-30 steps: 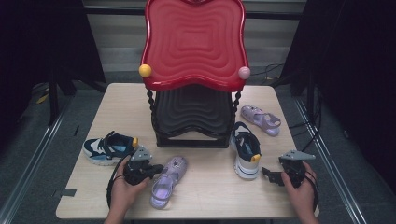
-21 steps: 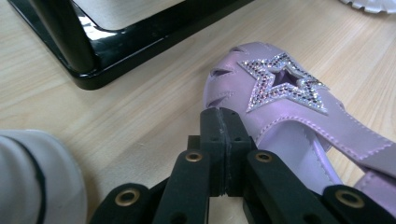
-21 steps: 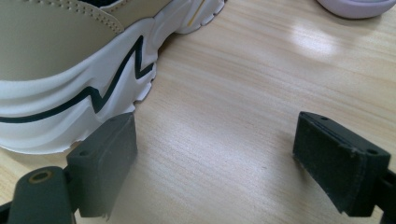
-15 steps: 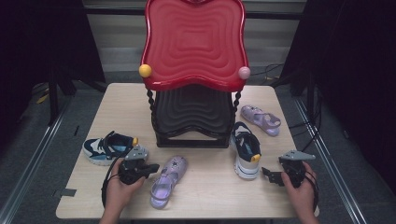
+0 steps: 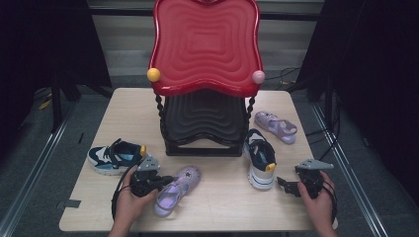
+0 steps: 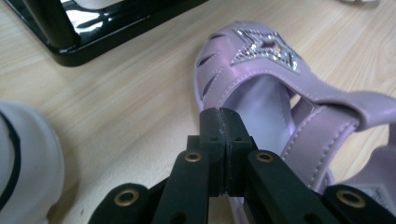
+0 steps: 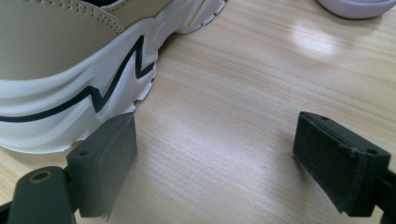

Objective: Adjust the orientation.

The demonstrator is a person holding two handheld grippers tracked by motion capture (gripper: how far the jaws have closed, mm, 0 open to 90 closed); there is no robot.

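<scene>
Lilac sandal (image 6: 280, 93), silver star

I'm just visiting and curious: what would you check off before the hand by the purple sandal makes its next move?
1. Left gripper jaws open enough to take the purple sandal: not ok, they are shut together with nothing between them.
2. Jaw tips over the sandal's side edge: ok, seen in the left gripper view.
3. Sandal lying flat on the table, sole down: ok.
4. Space around the sandal: ok, the black rack base and the blue sneaker lie apart from it.
5. Right gripper out of the way: ok, its jaws stand open beside the white-soled sneaker.
</scene>
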